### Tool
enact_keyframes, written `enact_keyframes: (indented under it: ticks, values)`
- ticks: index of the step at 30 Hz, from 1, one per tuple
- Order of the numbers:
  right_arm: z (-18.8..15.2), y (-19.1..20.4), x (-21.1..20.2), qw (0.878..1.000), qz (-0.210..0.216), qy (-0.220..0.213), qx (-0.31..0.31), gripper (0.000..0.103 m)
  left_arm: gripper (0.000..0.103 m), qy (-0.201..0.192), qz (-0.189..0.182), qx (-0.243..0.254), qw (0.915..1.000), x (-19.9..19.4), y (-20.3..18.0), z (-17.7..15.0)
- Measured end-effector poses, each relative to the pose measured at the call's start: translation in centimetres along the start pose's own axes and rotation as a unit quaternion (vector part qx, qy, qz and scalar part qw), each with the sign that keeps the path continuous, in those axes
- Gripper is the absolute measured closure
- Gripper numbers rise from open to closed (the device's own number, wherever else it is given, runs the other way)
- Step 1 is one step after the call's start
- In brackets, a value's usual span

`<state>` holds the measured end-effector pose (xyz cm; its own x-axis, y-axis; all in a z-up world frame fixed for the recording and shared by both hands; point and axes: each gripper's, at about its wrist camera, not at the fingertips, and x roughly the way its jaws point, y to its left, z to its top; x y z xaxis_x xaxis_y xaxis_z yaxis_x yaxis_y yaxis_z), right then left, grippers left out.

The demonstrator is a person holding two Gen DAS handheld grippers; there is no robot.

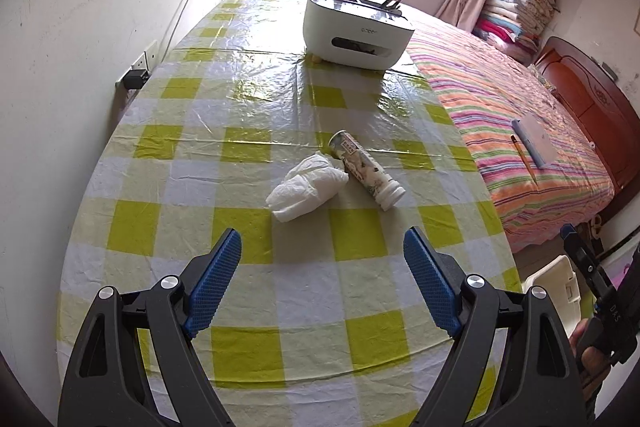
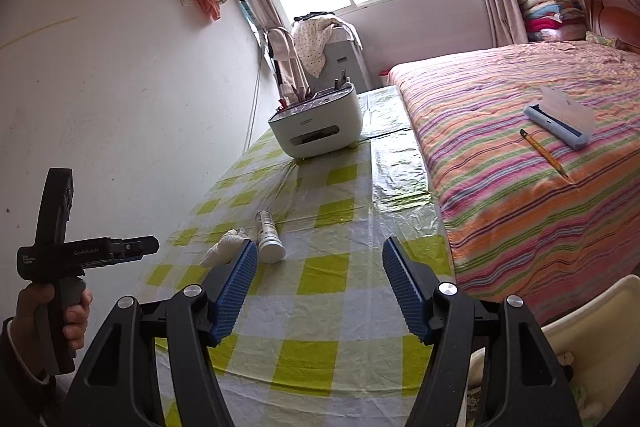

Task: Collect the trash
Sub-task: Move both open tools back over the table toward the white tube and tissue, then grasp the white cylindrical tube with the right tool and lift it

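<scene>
White crumpled paper tissue point(image 1: 307, 187) and printed cylindrical plastic bottle point(image 1: 365, 171), touching, lie mid-table on yellow-checked plastic tablecloth point(image 1: 240, 107) (uncollected). Left gripper point(image 1: 322, 283) and right gripper point(image 2: 320, 287) both empty, jaws apart, aimed for pickup.

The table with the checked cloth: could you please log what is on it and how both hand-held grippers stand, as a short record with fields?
surface: table with a yellow-and-white checked cloth
trash 1: crumpled tissue, lying against the bottle
trash 2: empty bottle, on its side
other item: white organiser box at the far end
left hand-held gripper: open, empty, short of the tissue
right hand-held gripper: open, empty
bin: white container beside the table
</scene>
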<state>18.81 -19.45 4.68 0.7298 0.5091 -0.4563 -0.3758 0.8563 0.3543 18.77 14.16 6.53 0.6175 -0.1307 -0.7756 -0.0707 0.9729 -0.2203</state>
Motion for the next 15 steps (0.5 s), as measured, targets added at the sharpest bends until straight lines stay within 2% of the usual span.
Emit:
enact_keyframes:
  ticks: [3, 5, 8, 15]
  values:
    - [1.3, 1.7, 3.5, 0.998, 0.023, 0.041, -0.03, 0.04, 0.021, 0.014, -0.007, -0.008, 0.9998, 0.3, 0.7, -0.2]
    - [2.0, 3.1, 5.8, 0.996, 0.02, 0.066, -0.065, 0.04, 0.021, 0.027, -0.02, -0.009, 0.9994, 0.5, 0.6, -0.4]
    - [2.4, 5.1, 9.1, 0.988, 0.034, 0.103, -0.114, 0.04, 0.021, 0.041, -0.03, 0.002, 0.9987, 0.7, 0.2, -0.5]
    - [2.8, 7.8, 16.5, 0.969, 0.045, 0.178, -0.167, 0.04, 0.02, 0.045, -0.026, 0.041, 0.9978, 1.0, -0.4, -0.8]
